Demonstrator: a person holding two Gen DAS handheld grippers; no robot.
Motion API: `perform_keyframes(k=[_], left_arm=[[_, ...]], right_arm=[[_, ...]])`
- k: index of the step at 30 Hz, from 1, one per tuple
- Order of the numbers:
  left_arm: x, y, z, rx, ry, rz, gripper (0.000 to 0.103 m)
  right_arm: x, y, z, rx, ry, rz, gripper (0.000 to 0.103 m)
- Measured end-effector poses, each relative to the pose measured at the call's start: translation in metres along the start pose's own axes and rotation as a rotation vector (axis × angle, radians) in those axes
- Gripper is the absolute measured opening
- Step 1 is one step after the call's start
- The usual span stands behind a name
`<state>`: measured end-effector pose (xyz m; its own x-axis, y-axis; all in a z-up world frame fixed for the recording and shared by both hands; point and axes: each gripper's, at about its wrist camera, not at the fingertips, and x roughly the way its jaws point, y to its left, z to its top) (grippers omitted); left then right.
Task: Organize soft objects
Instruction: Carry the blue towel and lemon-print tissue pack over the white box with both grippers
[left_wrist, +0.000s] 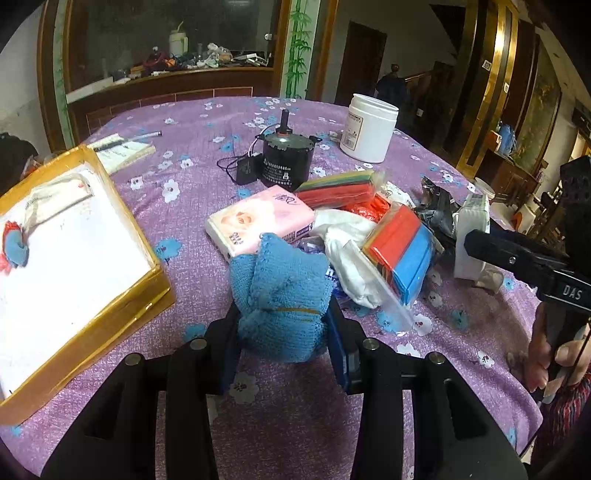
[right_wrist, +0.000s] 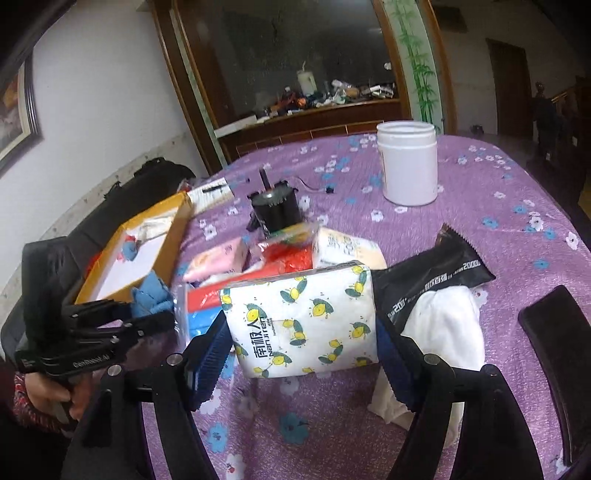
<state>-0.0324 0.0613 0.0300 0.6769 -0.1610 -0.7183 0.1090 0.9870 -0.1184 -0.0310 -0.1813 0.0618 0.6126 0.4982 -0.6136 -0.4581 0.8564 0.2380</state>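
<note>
A blue towel bundle (left_wrist: 280, 284), tied with a rubber band, is clamped between the fingers of my left gripper (left_wrist: 282, 317), just above the purple flowered tablecloth. In the right wrist view that same left gripper (right_wrist: 147, 317) carries the towel (right_wrist: 151, 291) near the yellow-edged box (right_wrist: 110, 254). My right gripper (right_wrist: 299, 350) is shut on a white tissue pack with a lemon print (right_wrist: 303, 321), its blue pads pressing both ends. The box (left_wrist: 122, 306) lies to the left, holding a small blue-and-red item (left_wrist: 14, 247) and a pale cloth (left_wrist: 55, 199).
A pile sits mid-table: a pink tissue pack (left_wrist: 262, 221), bagged coloured sponges (left_wrist: 402, 254), a white cloth (right_wrist: 450, 325) and a black wrapper (right_wrist: 436, 277). Behind stand a black motor (left_wrist: 284, 158) and a white jar (left_wrist: 369, 129). A dark chair back (right_wrist: 554, 350) is at the right.
</note>
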Motion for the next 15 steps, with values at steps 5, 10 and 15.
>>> perform_keyframes(k=[5,10,15], left_arm=[[-0.002,-0.010,0.000,0.036,-0.012,0.027,0.038],[-0.005,-0.019,0.000,0.072,-0.030,0.063,0.038],[-0.006,-0.023,0.000,0.096,-0.043,0.098,0.038]], right_arm=[[0.000,0.006,-0.001,-0.022,0.008,0.015,0.076],[-0.001,0.009,-0.002,-0.033,0.005,0.015,0.076],[-0.001,0.008,-0.003,-0.039,0.002,0.004,0.076]])
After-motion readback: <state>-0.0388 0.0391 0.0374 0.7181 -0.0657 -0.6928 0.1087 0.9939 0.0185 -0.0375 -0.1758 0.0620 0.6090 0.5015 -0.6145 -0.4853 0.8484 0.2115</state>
